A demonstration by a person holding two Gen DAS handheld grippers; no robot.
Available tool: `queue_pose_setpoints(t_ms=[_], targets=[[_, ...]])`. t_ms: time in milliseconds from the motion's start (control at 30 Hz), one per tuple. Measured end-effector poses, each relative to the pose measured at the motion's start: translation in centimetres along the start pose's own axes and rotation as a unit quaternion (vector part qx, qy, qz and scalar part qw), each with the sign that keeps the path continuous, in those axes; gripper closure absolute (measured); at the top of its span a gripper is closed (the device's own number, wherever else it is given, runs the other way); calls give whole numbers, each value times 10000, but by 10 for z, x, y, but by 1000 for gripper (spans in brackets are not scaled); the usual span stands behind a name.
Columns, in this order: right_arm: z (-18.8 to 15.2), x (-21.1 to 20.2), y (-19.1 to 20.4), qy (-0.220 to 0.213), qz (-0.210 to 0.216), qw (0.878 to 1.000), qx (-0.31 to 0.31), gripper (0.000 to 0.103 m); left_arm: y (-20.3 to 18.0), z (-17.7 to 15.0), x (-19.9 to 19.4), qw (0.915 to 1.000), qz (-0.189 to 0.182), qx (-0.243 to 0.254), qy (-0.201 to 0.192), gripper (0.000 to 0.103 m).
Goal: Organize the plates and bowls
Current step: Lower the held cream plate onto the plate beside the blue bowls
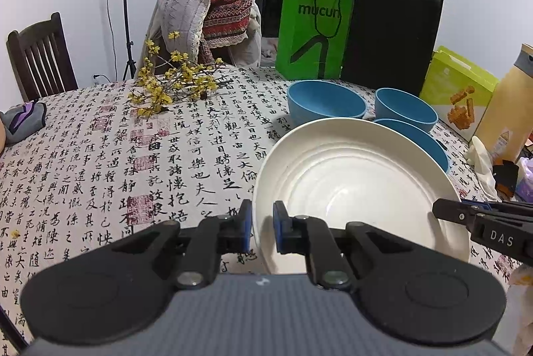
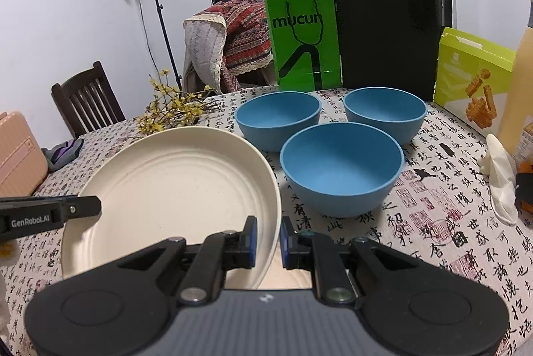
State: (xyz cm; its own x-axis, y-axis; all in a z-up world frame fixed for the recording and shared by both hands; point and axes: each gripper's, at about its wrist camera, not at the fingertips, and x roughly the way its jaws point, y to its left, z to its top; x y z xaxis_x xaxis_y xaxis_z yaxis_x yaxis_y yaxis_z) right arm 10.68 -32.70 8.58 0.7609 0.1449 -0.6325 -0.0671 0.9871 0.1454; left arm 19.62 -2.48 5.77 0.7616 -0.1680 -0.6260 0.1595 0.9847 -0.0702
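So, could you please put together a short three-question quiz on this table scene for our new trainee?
1. How many blue bowls stand on the table?
2. True or false: the two grippers grip the white plate on opposite edges.
3. Which bag stands directly behind the bowls, beside the black bag: A) red, B) green, C) yellow?

Key:
1. Three: near bowl, far left bowl, far right bowl.
2. True: the left gripper is shut on its left rim, the right gripper on its right rim.
3. B, the green bag.
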Motion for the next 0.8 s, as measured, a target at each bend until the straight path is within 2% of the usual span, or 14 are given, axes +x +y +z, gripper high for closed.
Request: queue_pose_setpoints(t_ms=[800], targets=[[-24,-18,-22,14,-73,9999,133,89,-23,-22,-6,9999,-97,55,47,90]])
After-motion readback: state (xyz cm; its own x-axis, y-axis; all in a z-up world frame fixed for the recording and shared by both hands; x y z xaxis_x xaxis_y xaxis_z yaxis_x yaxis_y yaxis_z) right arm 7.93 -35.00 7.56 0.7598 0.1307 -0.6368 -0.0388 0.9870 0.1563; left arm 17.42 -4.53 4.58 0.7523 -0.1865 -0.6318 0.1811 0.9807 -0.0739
